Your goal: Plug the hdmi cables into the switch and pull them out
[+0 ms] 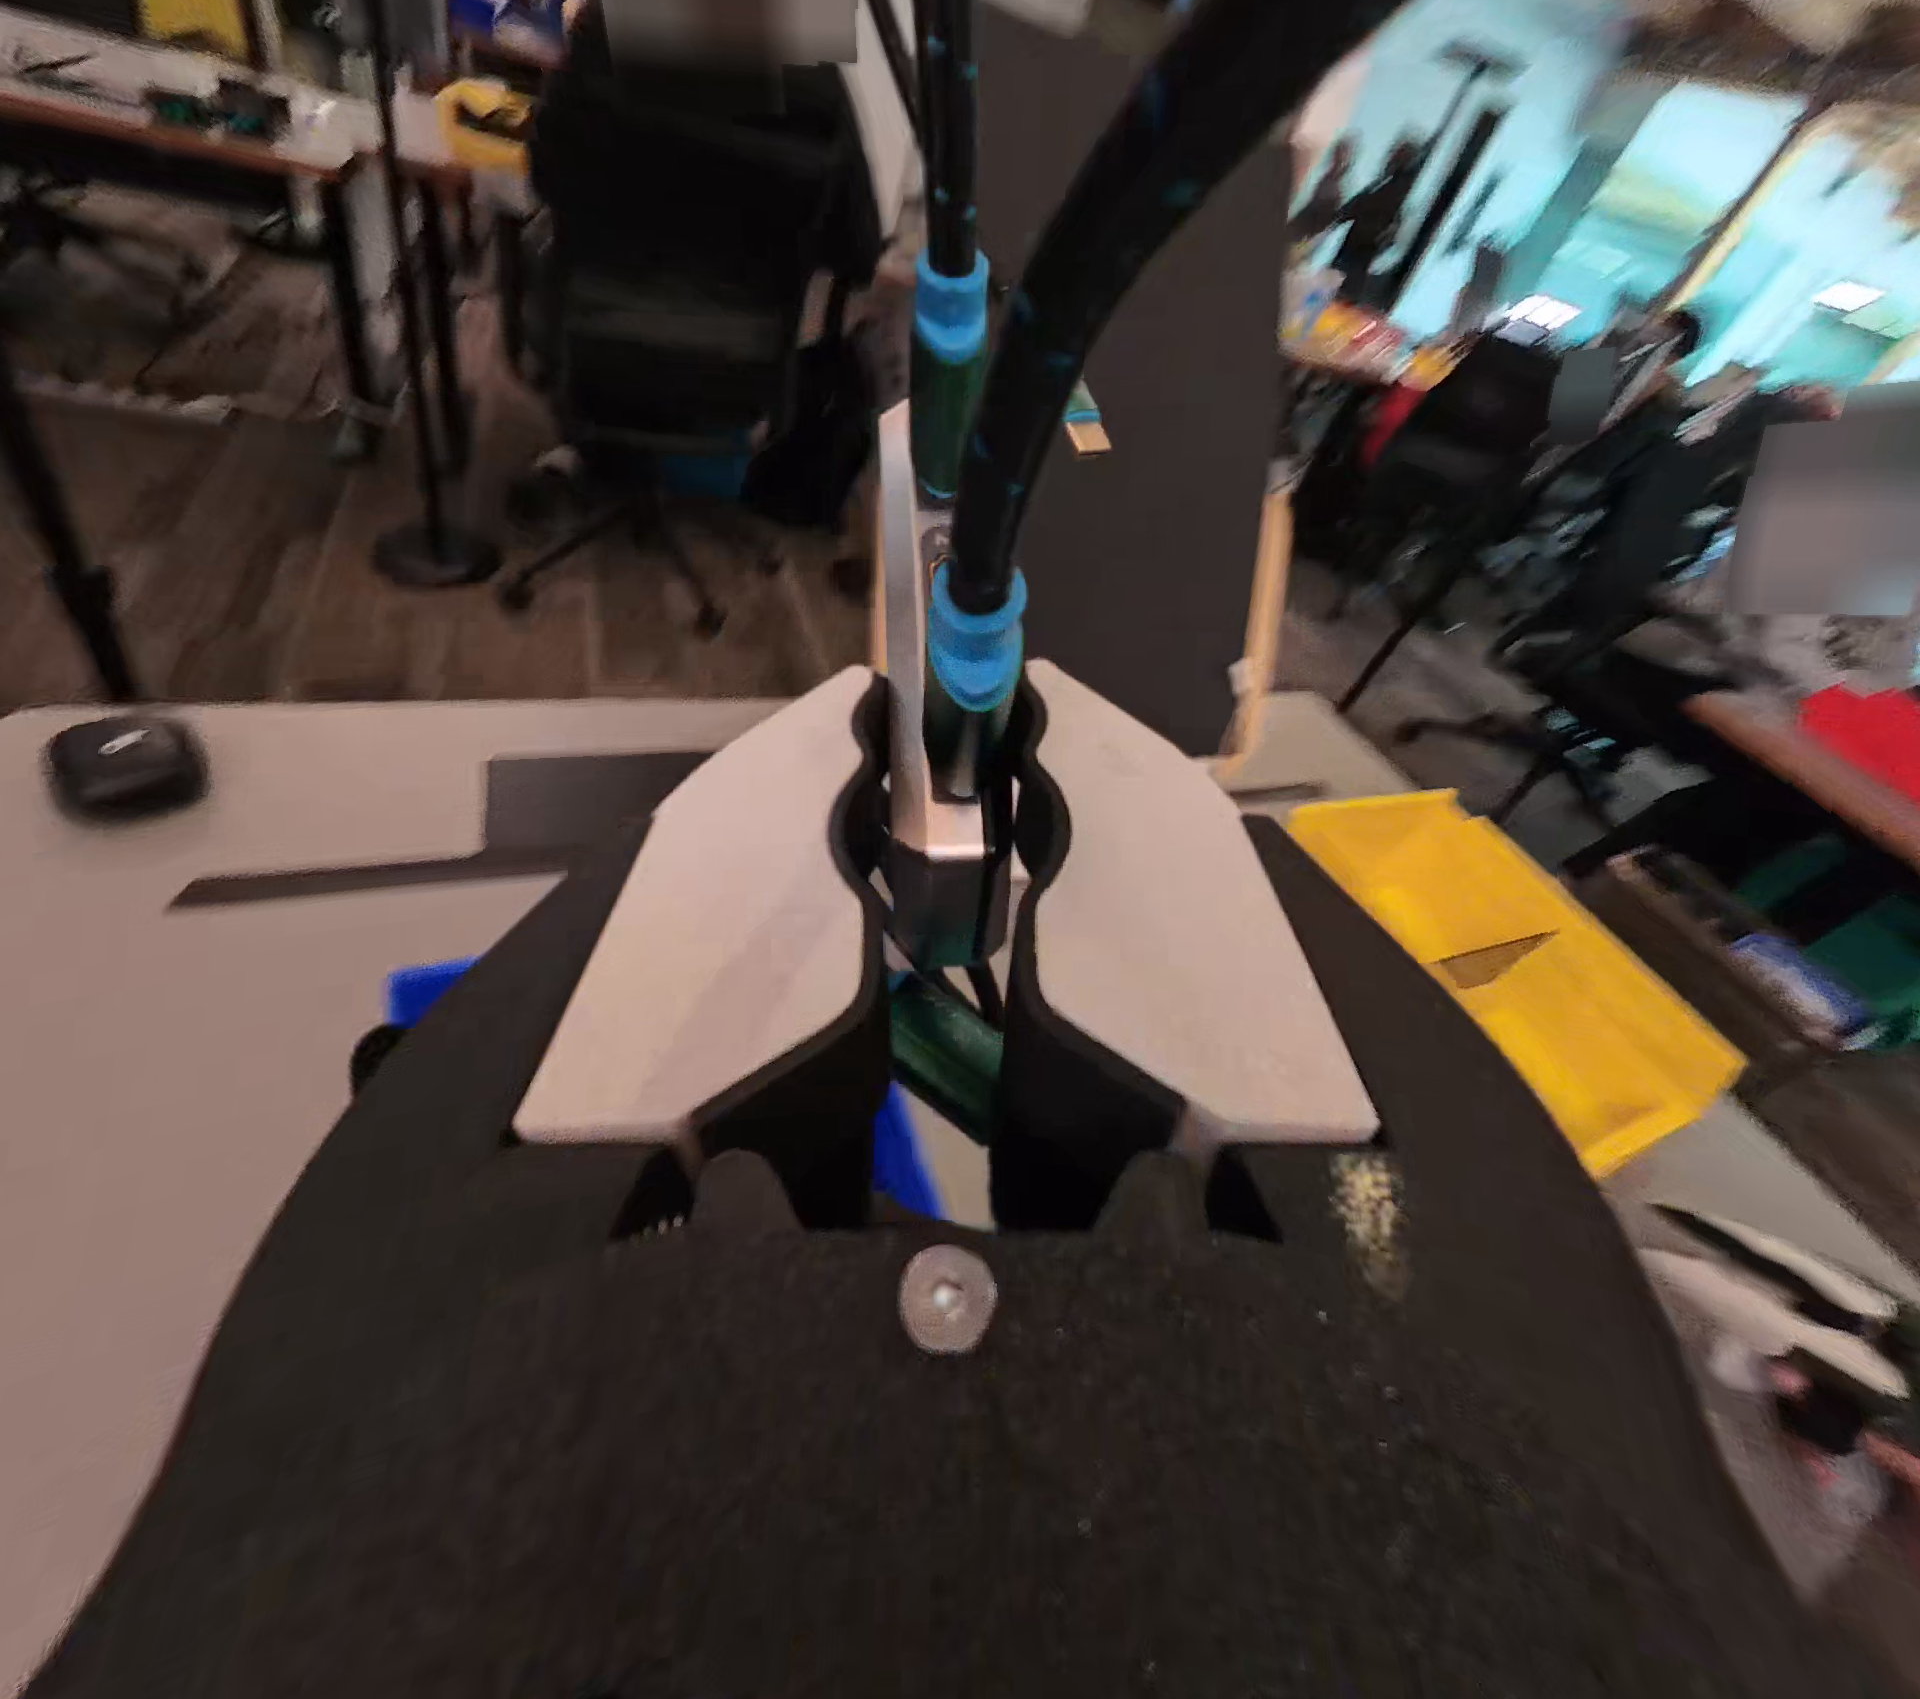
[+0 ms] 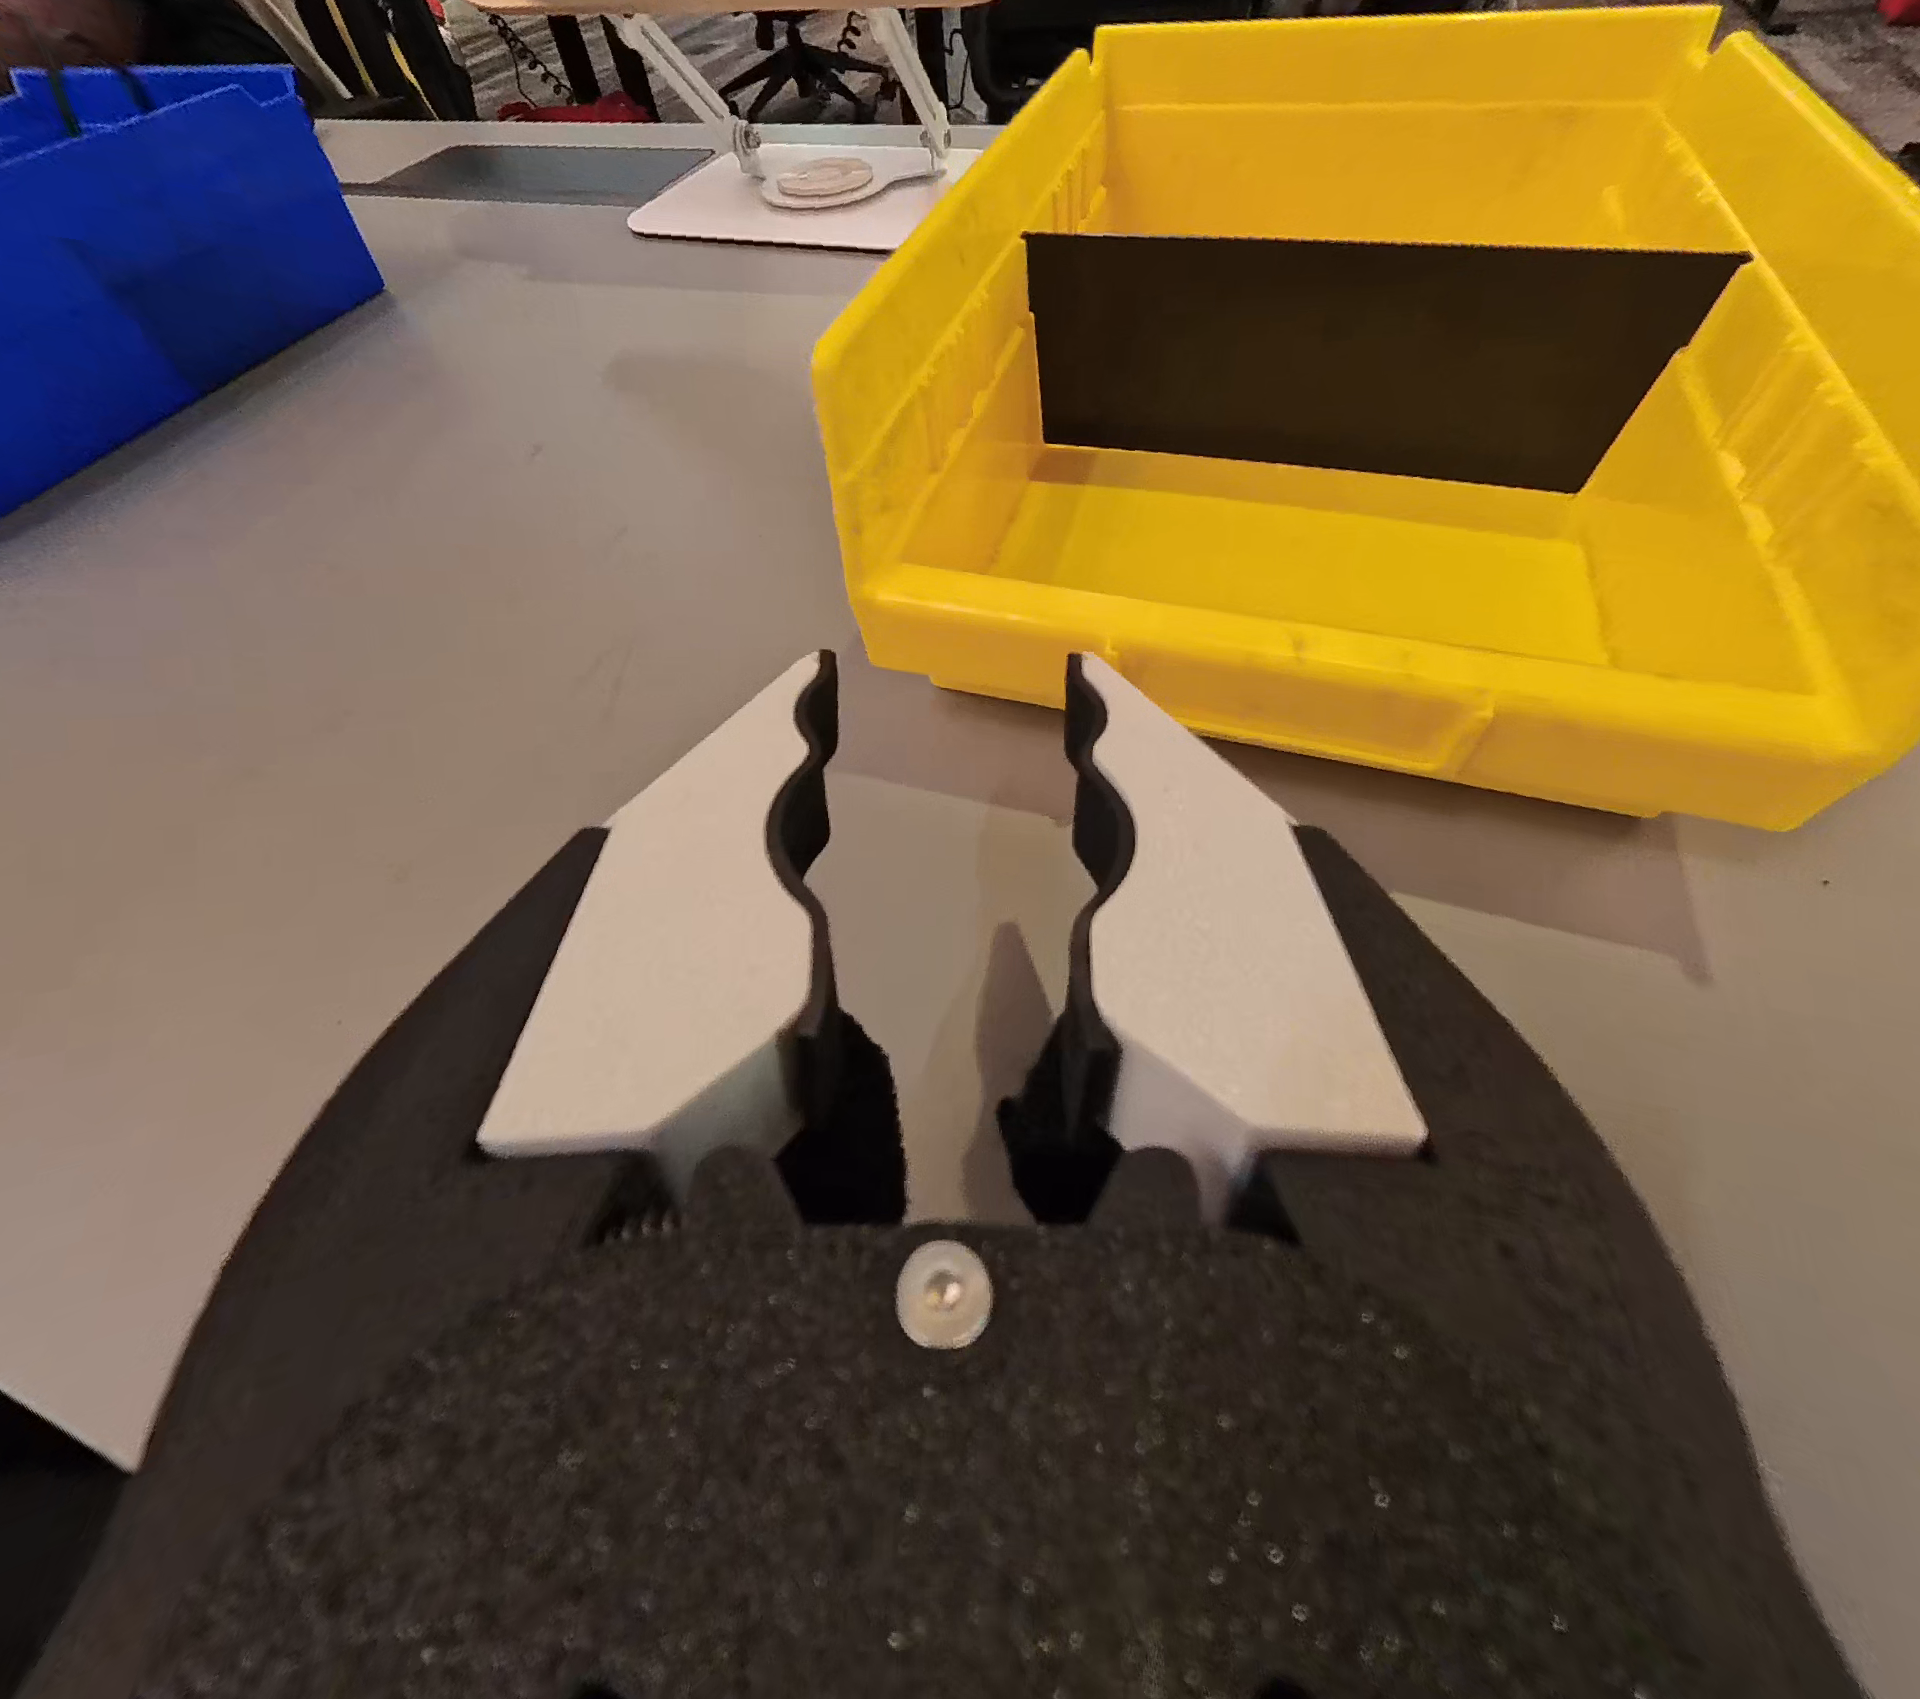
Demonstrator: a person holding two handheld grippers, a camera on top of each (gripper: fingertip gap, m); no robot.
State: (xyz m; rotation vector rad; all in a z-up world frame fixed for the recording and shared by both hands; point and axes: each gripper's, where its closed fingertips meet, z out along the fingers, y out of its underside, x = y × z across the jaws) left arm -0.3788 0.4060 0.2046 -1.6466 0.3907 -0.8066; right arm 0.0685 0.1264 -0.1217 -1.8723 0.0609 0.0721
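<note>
In the left wrist view my left gripper (image 1: 954,693) is shut on a silver HDMI switch (image 1: 906,610) with a black end cap and holds it upright above the table. Two black-and-blue braided HDMI cables with blue collars sit in its ports, one near my fingertips (image 1: 975,641) and one farther up (image 1: 945,309). A loose gold connector (image 1: 1089,428) hangs behind the switch. A dark green plug (image 1: 940,1041) shows below the switch between my fingers. My right gripper (image 2: 951,673) is open and empty, low over the grey table (image 2: 468,610).
A yellow bin (image 2: 1195,610) with a black divider (image 2: 1351,350) stands just ahead of my right gripper; it also shows in the left wrist view (image 1: 1507,974). A blue bin (image 2: 156,278) sits at the left. A white stand base (image 2: 727,210) is at the table's back. A small black case (image 1: 120,761) lies far left. About 65 cm separates my left fingertips from my right.
</note>
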